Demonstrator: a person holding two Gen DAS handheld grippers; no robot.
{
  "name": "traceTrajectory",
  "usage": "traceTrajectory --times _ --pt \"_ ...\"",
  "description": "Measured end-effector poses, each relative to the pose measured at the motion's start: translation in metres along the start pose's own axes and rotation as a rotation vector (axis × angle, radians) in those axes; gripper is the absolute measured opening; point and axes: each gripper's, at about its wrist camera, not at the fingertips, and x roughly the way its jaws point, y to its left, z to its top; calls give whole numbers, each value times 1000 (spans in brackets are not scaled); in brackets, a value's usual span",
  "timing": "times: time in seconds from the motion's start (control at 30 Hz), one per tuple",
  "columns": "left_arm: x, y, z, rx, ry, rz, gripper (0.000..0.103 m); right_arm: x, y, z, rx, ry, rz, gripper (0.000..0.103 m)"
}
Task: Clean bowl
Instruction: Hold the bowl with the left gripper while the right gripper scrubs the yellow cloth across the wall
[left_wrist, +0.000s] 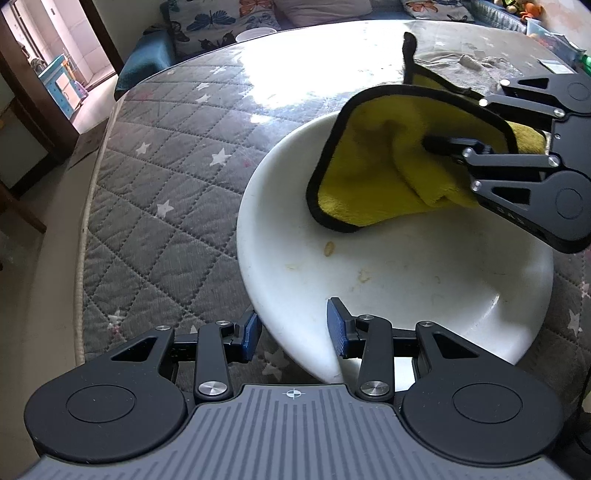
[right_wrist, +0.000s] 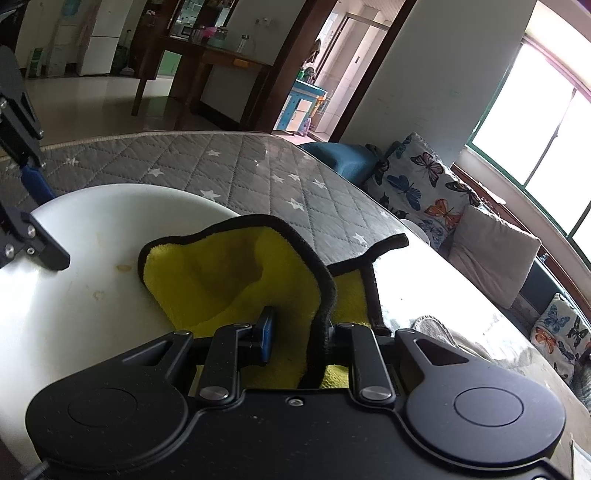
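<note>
A wide white bowl (left_wrist: 266, 229) (right_wrist: 85, 325) sits on the table, with small brownish food stains (left_wrist: 328, 248) on its inside. My left gripper (left_wrist: 293, 332) straddles the near rim, one blue pad outside and one inside, shut on the bowl. In the right wrist view the left gripper (right_wrist: 37, 221) shows at the left edge on that rim. My right gripper (left_wrist: 450, 125) (right_wrist: 295, 332) is shut on a yellow cloth (left_wrist: 373, 177) (right_wrist: 221, 273) with black trim. The cloth hangs over the bowl's far side and rests on its inner wall; it hides one right finger.
The table has a grey quilted star-pattern cover (left_wrist: 166, 184) under a glossy top, with its edge at the left. A crumpled grey cloth (left_wrist: 461, 61) lies beyond the bowl. A small white dish (left_wrist: 255, 35) stands at the far edge. A sofa with butterfly cushions (right_wrist: 417, 184) lies behind.
</note>
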Motion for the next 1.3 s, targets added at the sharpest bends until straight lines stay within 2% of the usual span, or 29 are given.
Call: traceTrajectory --times 0.97,1.3 --pt "4 -1 5 41 -15 33 43 -47 8 -26 88 31 67 22" --pt "2 -2 0 51 -17 39 44 -39 3 -23 91 31 67 22"
